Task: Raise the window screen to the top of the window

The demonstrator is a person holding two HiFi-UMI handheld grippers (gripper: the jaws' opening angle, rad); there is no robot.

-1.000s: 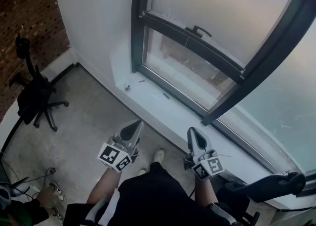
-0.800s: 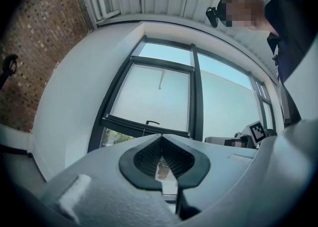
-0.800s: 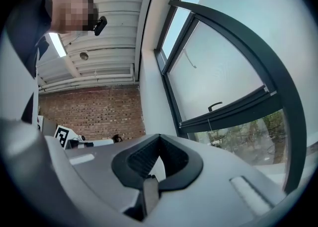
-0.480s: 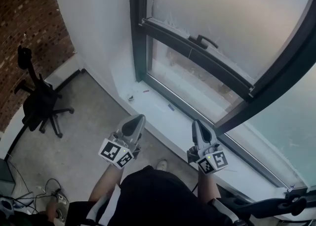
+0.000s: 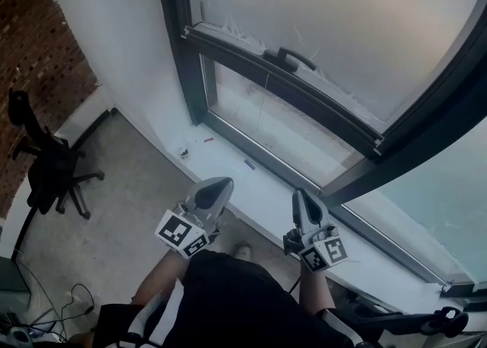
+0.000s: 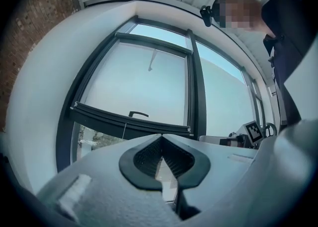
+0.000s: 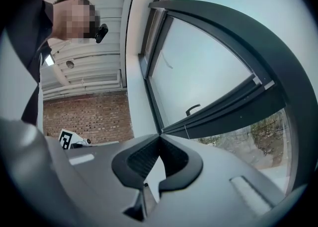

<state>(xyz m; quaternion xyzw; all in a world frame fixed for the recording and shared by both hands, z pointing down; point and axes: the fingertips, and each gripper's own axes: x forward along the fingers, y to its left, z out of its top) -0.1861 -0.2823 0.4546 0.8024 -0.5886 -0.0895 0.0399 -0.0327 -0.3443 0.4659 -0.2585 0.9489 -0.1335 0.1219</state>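
window screen (image 5: 327,19) untouched, raise all ahead. nearest: left gripper (image 5: 219,185) and right gripper (image 5: 298,196), jaws pressed together, empty, touching nothing, hovering at sill (image 5: 255,186) edge. beyond: screen's dark bottom rail (image 5: 228,55) with handle (image 5: 288,55) sits low in frame, clear gap beneath. likely next: take handle or rail, push up.
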